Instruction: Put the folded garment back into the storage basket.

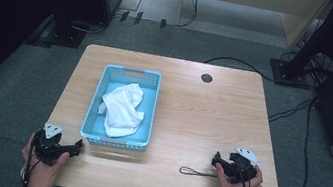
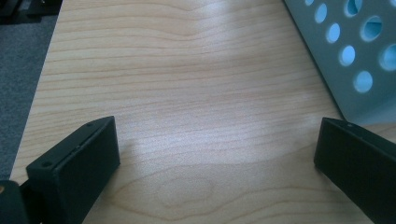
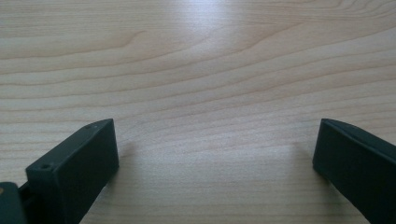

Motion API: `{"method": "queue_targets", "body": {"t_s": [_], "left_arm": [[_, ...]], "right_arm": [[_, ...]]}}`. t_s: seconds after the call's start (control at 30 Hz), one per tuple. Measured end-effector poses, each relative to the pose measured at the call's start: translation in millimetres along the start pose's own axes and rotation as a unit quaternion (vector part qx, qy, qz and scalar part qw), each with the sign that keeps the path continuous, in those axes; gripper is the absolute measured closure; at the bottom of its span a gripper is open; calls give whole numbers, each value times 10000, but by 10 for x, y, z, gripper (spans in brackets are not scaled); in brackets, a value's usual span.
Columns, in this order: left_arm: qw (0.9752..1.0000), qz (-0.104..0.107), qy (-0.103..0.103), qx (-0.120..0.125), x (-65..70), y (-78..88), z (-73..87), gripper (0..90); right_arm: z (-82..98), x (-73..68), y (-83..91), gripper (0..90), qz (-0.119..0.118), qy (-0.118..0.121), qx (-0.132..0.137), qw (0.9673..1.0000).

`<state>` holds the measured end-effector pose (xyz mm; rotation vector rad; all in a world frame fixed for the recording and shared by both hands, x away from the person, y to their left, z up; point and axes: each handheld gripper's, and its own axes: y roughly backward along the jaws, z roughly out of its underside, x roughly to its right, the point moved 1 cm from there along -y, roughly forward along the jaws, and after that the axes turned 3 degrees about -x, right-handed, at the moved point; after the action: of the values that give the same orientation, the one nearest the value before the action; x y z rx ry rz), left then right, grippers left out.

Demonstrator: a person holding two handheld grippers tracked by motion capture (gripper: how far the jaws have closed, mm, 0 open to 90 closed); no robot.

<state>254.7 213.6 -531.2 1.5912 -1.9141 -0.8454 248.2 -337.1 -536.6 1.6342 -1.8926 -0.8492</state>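
**A:** Where are my tongs sitting?

**B:** I have the left gripper (image 1: pixel 79 146) low at the near left corner of the table (image 1: pixel 201 114), just beside the near end of the blue basket (image 1: pixel 95 112). In the left gripper view its jaws stand wide apart over bare wood, and the basket's holed wall (image 2: pixel 345 51) comes in at the upper right.

**A:** And the other one?

**B:** The right gripper (image 1: pixel 215 159) rests near the table's near right side, well apart from the basket. Its jaws are spread wide too, with nothing between them but wood grain in the right gripper view.

**A:** Where's the cloth?

**B:** The white cloth (image 1: pixel 121 109) lies crumpled inside the basket, towards its middle, and neither gripper touches it.

**A:** Anything else on the table?

**B:** A thin black cord loop (image 1: pixel 192 171) lies flat on the wood just left of my right gripper. A round dark hole (image 1: pixel 206 77) shows near the far edge.
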Motion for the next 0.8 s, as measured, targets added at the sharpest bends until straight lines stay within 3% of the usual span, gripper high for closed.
{"method": "queue_targets", "body": {"t_s": [0.8], "left_arm": [[10000, 0, 4, 3, 0, 0, -1, 0]], "right_arm": [[24, 103, 25, 0, 16, -16, -2, 10000]]}}
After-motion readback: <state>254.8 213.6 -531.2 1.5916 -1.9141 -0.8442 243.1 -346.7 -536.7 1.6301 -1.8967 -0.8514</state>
